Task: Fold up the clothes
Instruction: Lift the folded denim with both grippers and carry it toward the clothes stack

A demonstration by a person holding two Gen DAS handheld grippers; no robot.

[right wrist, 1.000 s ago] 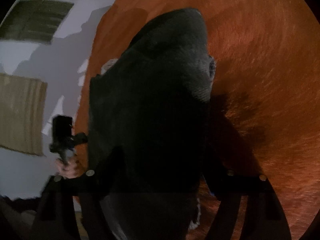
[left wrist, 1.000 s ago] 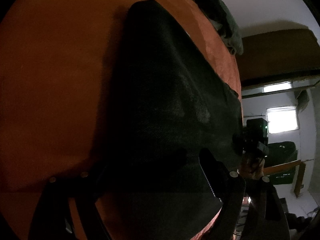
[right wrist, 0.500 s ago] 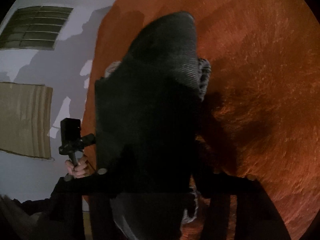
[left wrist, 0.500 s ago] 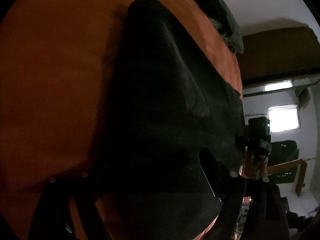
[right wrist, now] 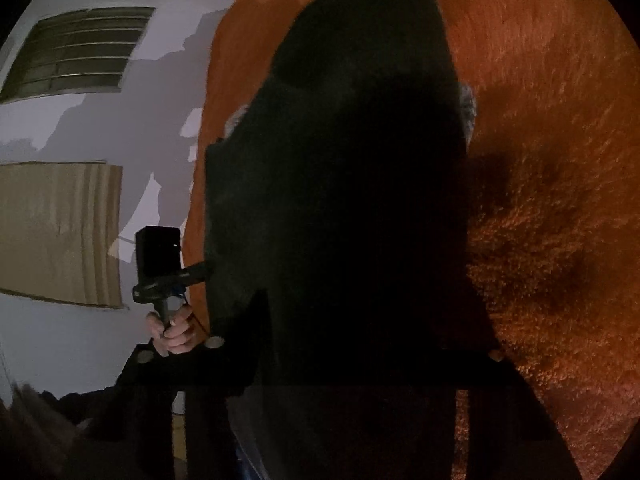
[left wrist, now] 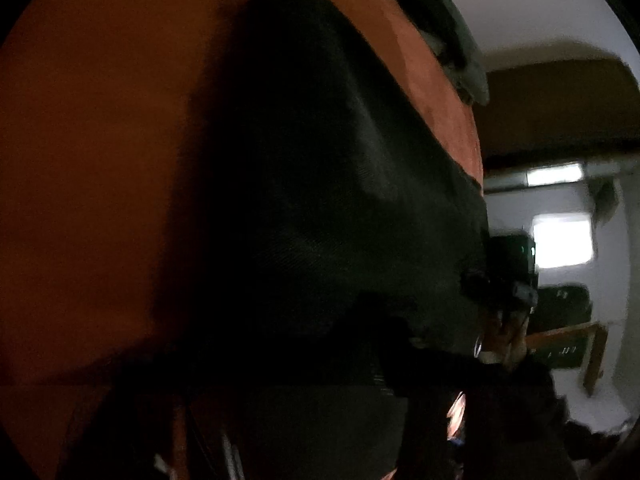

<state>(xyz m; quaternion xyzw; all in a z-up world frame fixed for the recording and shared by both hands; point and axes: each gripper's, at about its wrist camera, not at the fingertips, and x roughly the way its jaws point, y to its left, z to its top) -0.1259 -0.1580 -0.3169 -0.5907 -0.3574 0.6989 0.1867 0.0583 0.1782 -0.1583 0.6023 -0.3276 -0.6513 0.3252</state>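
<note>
Orange blanket (right wrist: 560, 160) underneath; dark garment (left wrist: 320, 180) stretched between both tools, far end draped at 12 o'clock. Left gripper (left wrist: 304, 392), right gripper (right wrist: 360, 376) buried in cloth – jaw gap unreadable. Risk: uneven pull slips hem, fold skews.

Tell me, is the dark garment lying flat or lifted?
Lifted: the dark knitted garment hangs raised above the orange fuzzy blanket, casting shadow.

both wrist views close, facing each other, sharing dark garment (left wrist: 320, 184) (right wrist: 340, 200).
</note>
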